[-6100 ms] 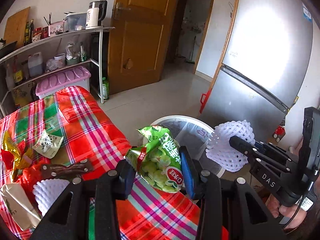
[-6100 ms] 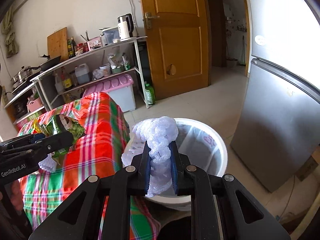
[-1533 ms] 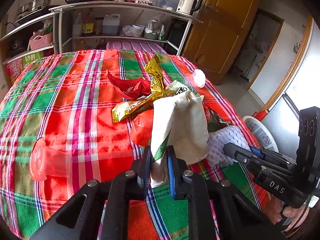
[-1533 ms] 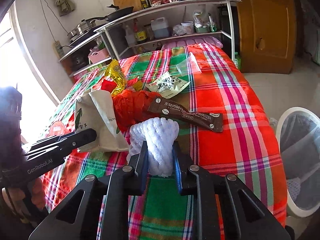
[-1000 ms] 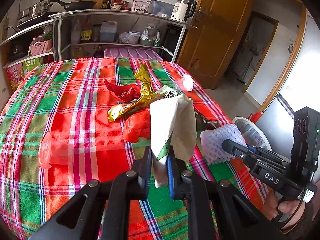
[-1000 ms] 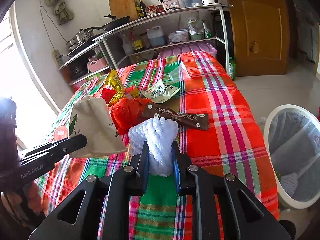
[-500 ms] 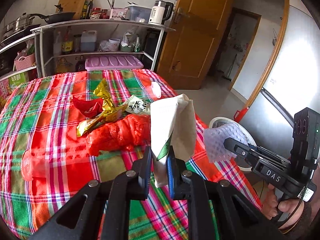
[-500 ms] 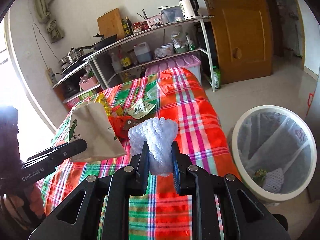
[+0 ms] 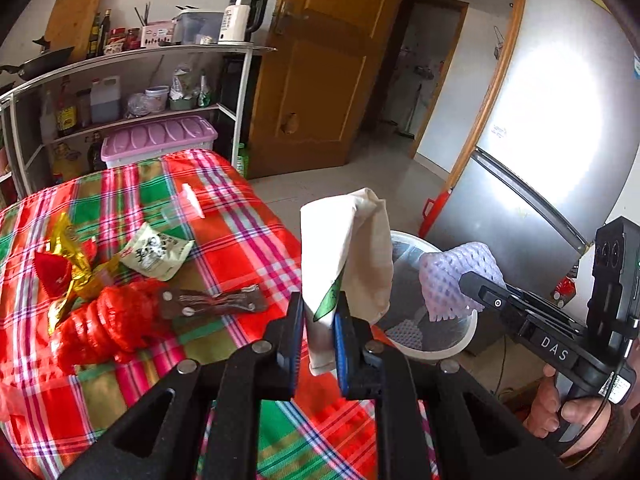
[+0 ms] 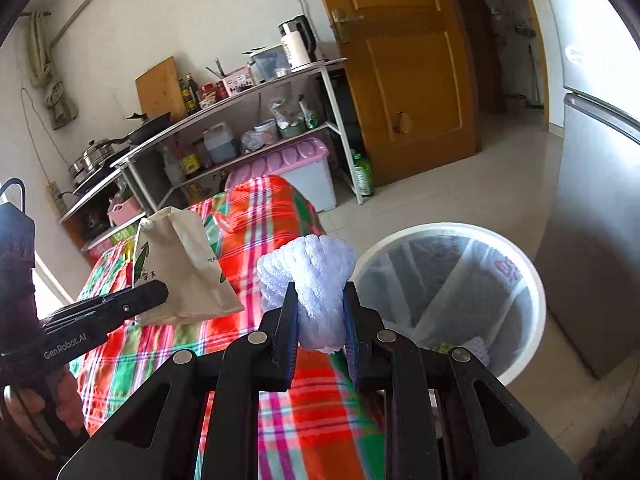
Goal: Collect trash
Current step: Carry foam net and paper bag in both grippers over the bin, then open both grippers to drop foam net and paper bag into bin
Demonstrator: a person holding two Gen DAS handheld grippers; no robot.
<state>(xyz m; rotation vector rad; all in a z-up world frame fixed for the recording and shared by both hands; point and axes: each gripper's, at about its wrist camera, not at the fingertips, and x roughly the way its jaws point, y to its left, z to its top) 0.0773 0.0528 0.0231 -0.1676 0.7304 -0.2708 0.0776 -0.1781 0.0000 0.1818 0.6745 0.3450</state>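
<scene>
My left gripper (image 9: 317, 330) is shut on a beige paper bag (image 9: 348, 240), held upright over the table's right edge; the same paper bag (image 10: 180, 268) shows at the left of the right wrist view. My right gripper (image 10: 321, 312) is shut on a white foam fruit net (image 10: 314, 276), seen as the foam net (image 9: 456, 280) above the bin in the left wrist view. The white bin (image 10: 448, 236), lined with a clear bag, stands on the floor just right of the table, with a foam net and a green wrapper inside.
On the plaid tablecloth (image 9: 240, 236) lie a red net bag (image 9: 108, 324), a brown wrapper (image 9: 212, 304), a pale green packet (image 9: 156, 252), gold and red wrappers (image 9: 68, 268) and a clear cup (image 9: 188, 204). A fridge (image 9: 540, 140) stands right of the bin; shelves (image 9: 132, 92) and a door behind.
Both grippers swung right from over the table toward the bin, still carrying the paper bag and the foam net. The bin has come much closer in both views.
</scene>
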